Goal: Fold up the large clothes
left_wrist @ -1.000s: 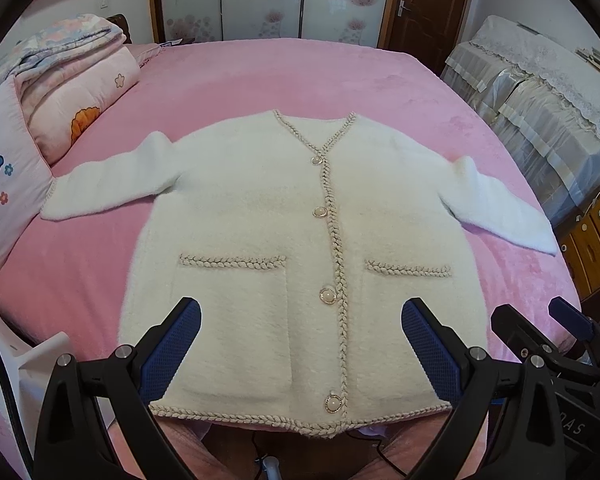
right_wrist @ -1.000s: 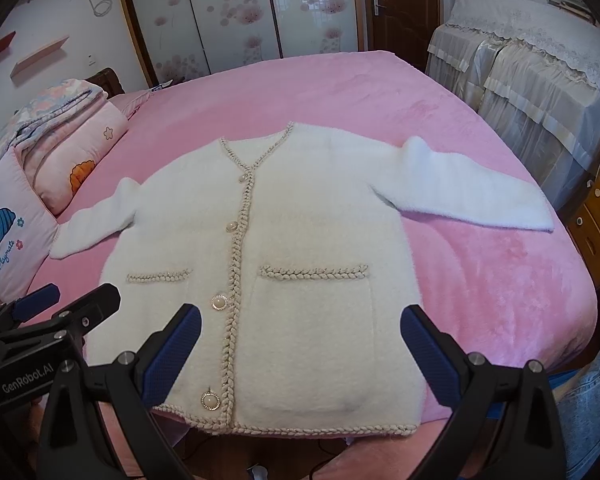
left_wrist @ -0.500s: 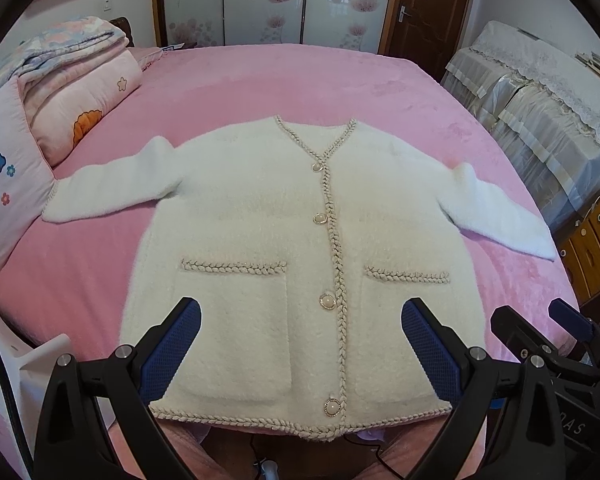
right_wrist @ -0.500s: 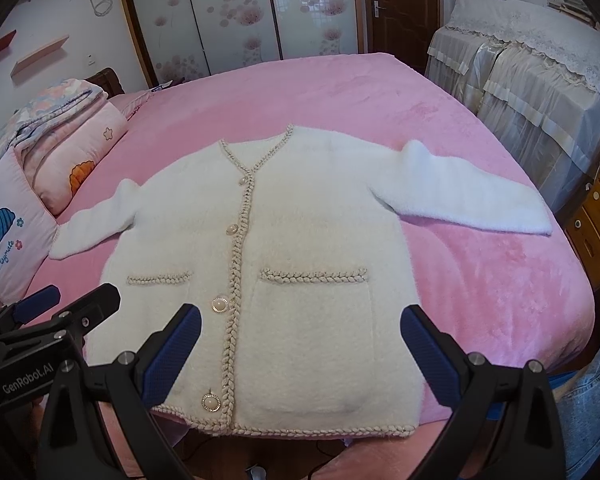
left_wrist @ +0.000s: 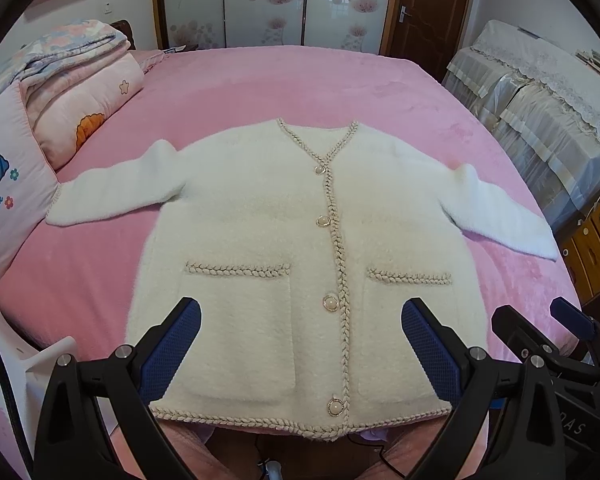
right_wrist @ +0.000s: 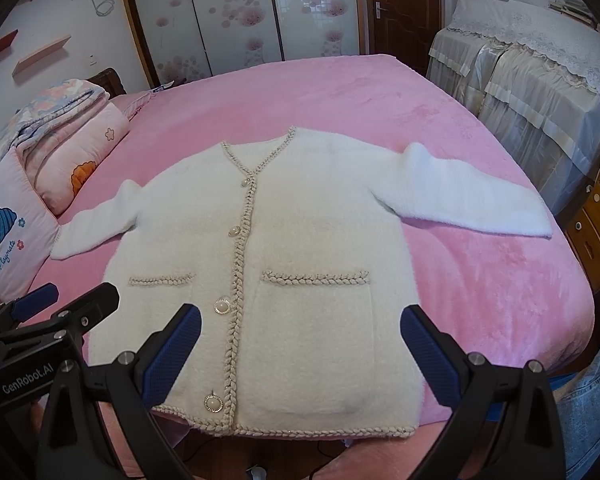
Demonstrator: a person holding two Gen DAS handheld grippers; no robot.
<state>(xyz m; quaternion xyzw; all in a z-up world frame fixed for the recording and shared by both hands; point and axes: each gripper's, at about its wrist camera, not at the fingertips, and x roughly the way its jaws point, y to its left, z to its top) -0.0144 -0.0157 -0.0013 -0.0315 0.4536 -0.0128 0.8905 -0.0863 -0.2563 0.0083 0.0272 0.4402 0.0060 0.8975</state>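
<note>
A fluffy cream cardigan (left_wrist: 260,232) (right_wrist: 312,236) with braided trim, pearl buttons and two pockets lies flat and buttoned on the pink bed (left_wrist: 300,84) (right_wrist: 300,96), both sleeves spread out sideways. Its hem hangs at the near bed edge. My left gripper (left_wrist: 300,316) hovers open above the lower front, holding nothing. My right gripper (right_wrist: 300,316) is open too, above the right pocket and empty. Each gripper shows at the edge of the other's view: the right gripper (left_wrist: 540,328) and the left gripper (right_wrist: 64,300).
Folded quilts (left_wrist: 80,76) and a printed pillow (left_wrist: 8,200) sit at the bed's left side. Lace-covered furniture (left_wrist: 540,92) and wooden drawers (left_wrist: 596,240) stand to the right. Wardrobe doors (left_wrist: 268,0) and a brown door (left_wrist: 432,8) are behind. A person's jeans leg (right_wrist: 592,400) is at lower right.
Both cameras have pulled back and up slightly, so the cardigan sits a little lower and farther in view. The garment has not moved and both grippers stay open.
</note>
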